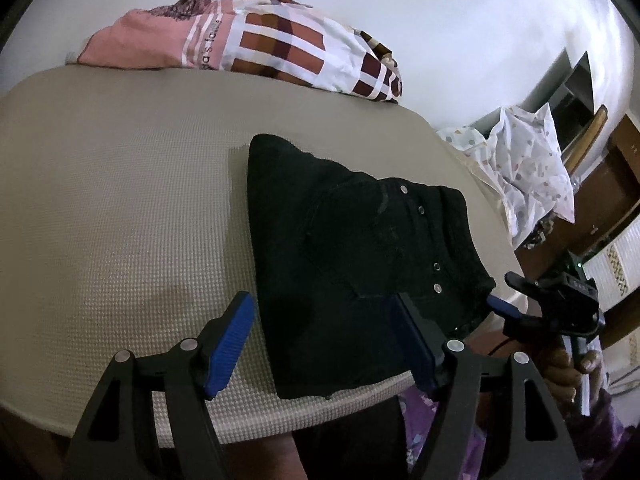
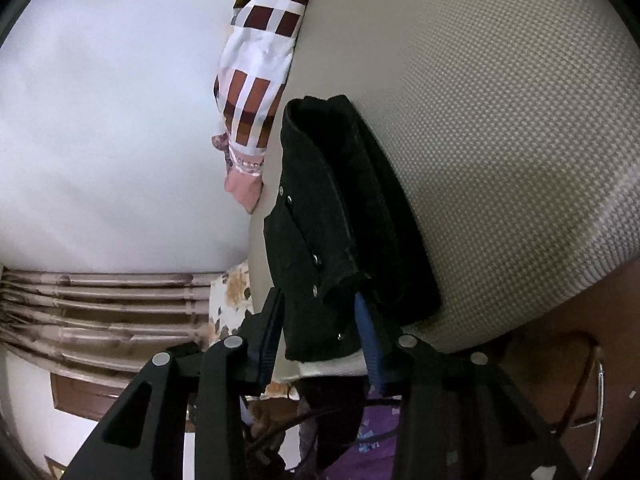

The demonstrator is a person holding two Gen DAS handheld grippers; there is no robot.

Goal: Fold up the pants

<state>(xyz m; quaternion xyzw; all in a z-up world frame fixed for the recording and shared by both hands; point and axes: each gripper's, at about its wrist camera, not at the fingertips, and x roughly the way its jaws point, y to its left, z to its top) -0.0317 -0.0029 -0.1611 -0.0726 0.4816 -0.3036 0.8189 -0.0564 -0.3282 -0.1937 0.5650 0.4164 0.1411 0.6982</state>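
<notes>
Black folded pants [image 1: 360, 248] with metal studs lie on a beige textured mat [image 1: 120, 200], their near edge at the mat's front rim. My left gripper [image 1: 320, 344] stands wide open over the pants' near corner, with one blue pad on the bare mat and the other above the fabric. A hand holds my right gripper [image 1: 506, 292] at the pants' right edge. In the right wrist view the studded edge of the pants [image 2: 320, 240] sits loosely between the spread fingers of that gripper [image 2: 320, 340], which is open.
A heap of pink and brown-checked clothes [image 1: 256, 40] lies along the mat's far edge. White dotted fabric [image 1: 528, 168] and wooden furniture [image 1: 616, 184] stand to the right. A person's purple garment [image 1: 420, 408] is just below the front rim.
</notes>
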